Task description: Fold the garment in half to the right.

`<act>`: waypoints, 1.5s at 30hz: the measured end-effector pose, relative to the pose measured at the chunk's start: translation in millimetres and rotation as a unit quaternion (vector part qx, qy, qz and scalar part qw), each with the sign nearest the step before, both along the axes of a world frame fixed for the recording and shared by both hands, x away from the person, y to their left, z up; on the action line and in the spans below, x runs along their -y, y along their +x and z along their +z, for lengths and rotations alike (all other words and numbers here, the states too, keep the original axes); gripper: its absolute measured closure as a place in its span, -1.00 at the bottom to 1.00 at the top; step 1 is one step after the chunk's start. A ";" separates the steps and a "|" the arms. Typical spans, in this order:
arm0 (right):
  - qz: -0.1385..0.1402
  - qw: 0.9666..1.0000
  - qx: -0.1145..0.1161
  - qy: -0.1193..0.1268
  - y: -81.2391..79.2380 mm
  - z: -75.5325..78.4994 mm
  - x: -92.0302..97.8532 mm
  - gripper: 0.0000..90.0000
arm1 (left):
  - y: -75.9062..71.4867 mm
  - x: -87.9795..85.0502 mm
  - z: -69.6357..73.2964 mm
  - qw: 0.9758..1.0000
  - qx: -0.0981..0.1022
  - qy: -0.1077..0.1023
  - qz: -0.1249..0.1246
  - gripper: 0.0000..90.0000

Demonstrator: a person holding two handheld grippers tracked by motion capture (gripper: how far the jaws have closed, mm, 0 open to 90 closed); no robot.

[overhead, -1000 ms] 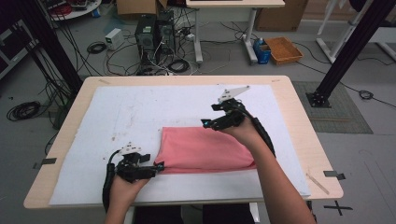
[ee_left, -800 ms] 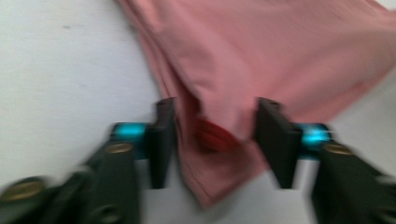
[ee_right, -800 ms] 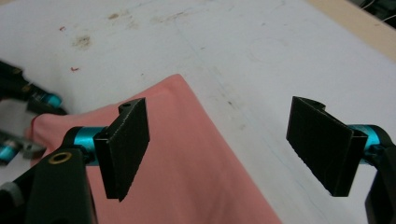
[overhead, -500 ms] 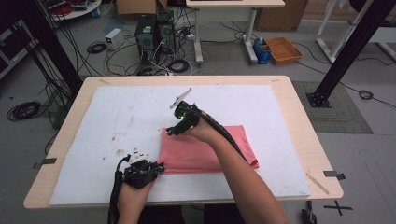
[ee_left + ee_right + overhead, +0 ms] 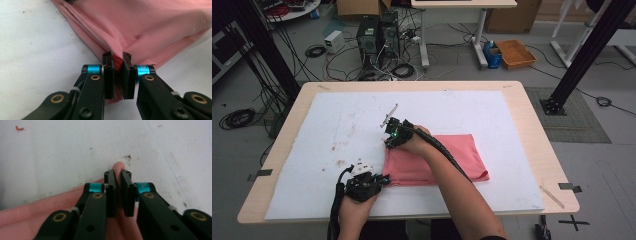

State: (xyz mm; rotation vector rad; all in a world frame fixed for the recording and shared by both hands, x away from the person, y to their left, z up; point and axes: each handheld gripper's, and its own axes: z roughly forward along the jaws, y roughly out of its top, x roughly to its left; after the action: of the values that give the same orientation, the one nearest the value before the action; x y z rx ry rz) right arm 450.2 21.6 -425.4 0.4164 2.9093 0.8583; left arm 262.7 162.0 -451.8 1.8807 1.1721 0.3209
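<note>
Pink folded cloth (image 5: 437, 157) lies long side running left to right on the white sheet (image 5: 337, 120). Left gripper (image 5: 116, 60) has just clamped its near-left corner; right gripper (image 5: 117, 176) has just closed, pinching the far-left corner, so both hold the same short edge.

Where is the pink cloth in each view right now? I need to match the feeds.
High view: the pink cloth lies folded right of centre on the white sheet.
Left gripper view: it spans the top and centre, a corner pinched in the left claw.
Right gripper view: it sits low and left, a fold pinched in the right claw.
Shared landmark: the white sheet under the cloth.
</note>
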 end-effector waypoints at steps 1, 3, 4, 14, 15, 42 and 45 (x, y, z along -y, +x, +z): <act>0.001 1.000 -0.002 0.000 -0.7 0.7 -0.9 0.92 | -0.6 -1.2 1.4 1.000 0.003 -0.002 -0.003 0.84; 0.002 1.000 -0.007 0.009 -2.1 4.4 -0.3 0.94 | -2.4 -3.3 4.9 1.000 0.012 -0.006 -0.007 0.84; 0.003 1.000 -0.003 0.019 -2.4 8.0 0.8 0.94 | -3.5 -4.5 6.9 1.000 0.016 -0.010 -0.008 0.84; 0.000 0.994 0.007 0.109 -5.8 54.1 39.4 0.94 | -5.1 3.1 45.1 0.997 0.053 -0.016 -0.052 0.84; -0.004 0.993 0.007 0.115 -7.1 56.7 44.1 0.94 | -4.1 5.6 49.0 0.997 0.056 -0.019 -0.059 0.85; -0.063 0.976 0.055 0.199 -24.4 86.3 171.6 0.94 | 45.3 111.6 90.3 0.964 0.051 -0.111 -0.236 0.85; -0.071 0.976 0.055 0.198 -25.0 85.3 185.4 0.94 | 52.5 128.7 88.0 0.961 0.044 -0.112 -0.250 0.85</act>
State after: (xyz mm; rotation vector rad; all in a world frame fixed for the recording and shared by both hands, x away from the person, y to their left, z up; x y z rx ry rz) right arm 425.2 -163.8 -340.1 0.5746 2.5638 1.3906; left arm 315.2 33.3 -363.8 1.8636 0.6121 -0.0107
